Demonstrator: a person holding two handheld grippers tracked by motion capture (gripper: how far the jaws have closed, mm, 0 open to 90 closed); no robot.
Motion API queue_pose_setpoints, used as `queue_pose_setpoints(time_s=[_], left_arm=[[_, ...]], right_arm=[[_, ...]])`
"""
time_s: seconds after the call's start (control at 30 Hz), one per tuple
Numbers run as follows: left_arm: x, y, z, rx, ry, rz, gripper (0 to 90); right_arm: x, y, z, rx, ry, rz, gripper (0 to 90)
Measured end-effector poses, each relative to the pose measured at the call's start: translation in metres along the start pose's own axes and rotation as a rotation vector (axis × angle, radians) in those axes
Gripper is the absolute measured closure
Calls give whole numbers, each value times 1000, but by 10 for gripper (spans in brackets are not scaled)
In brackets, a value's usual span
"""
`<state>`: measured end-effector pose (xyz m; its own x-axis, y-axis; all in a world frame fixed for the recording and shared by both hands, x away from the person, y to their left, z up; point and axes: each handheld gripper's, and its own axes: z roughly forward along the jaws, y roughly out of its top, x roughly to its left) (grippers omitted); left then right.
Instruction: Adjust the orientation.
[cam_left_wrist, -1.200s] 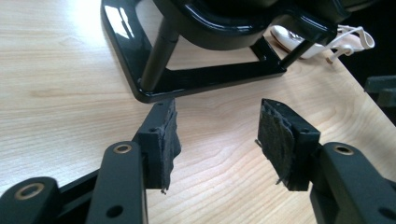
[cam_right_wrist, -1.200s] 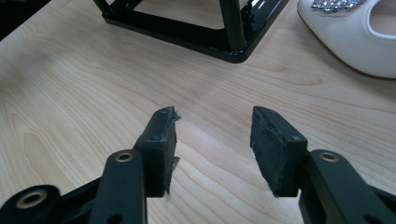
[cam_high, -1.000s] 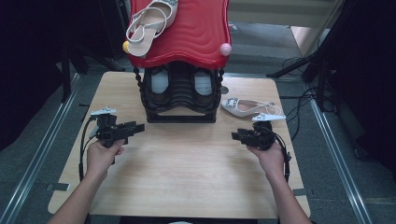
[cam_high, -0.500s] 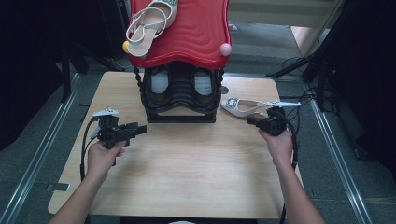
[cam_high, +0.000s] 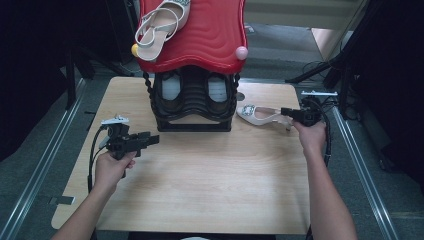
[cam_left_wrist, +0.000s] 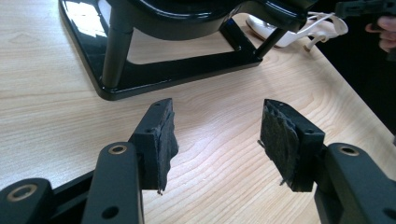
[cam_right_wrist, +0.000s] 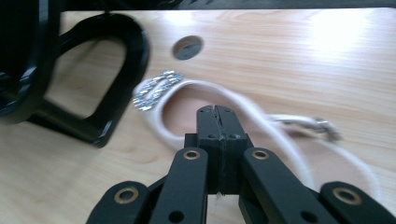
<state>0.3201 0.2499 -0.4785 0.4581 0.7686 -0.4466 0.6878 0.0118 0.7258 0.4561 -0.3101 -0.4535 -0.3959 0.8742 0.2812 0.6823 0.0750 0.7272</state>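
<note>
From above, we see a white sandal (cam_high: 257, 114) lying on the surface (cam_high: 200, 185) just right of the black shoe rack (cam_high: 194, 102), whose red top shelf (cam_high: 210, 35) already carries a matching sandal (cam_high: 160, 22); the pair, we judge, belongs together up there. Our right hand-held gripper (cam_high: 285, 112) sits at the heel end of the lying sandal, placed to take it. Our left hand-held gripper (cam_high: 152, 139) waits near the rack's front corner.

In the left gripper view, its jaws stand spread over bare wood, holding nothing.

In the right gripper view, the jaws are pressed together, having just closed, above the sandal's strap (cam_right_wrist: 224, 95); whether any strap is caught between them we cannot tell.
</note>
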Motion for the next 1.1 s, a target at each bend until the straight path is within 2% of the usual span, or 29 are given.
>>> queue_pose_setpoints(time_s=[0.13,0.2,0.27,0.37,0.43,0.57,0.7,1.0,1.1], left_arm=[[0,0,-1,-6,-5,4,452],[-1,0,-1,-4,-5,5,452],[-1,0,0,-1,-6,6,452],[0,0,1,6,-2,12,453],[1,0,1,5,1,6,453],[3,0,1,12,-6,-3,449],[2,0,2,12,-6,3,454],[2,0,3,13,-5,1,453],[2,0,2,14,-5,0,452]], right_arm=[[-16,2,2,-18,-23,54,900],[-20,2,4,-16,-53,63,900],[-24,1,8,-1,-85,68,900],[-27,-2,18,42,-97,68,900],[-26,-6,24,61,-93,53,900],[-23,-7,27,59,-83,48,900],[-15,-10,30,80,-77,21,900],[-5,-14,31,117,-56,10,900],[-2,-17,30,114,-46,24,900]])
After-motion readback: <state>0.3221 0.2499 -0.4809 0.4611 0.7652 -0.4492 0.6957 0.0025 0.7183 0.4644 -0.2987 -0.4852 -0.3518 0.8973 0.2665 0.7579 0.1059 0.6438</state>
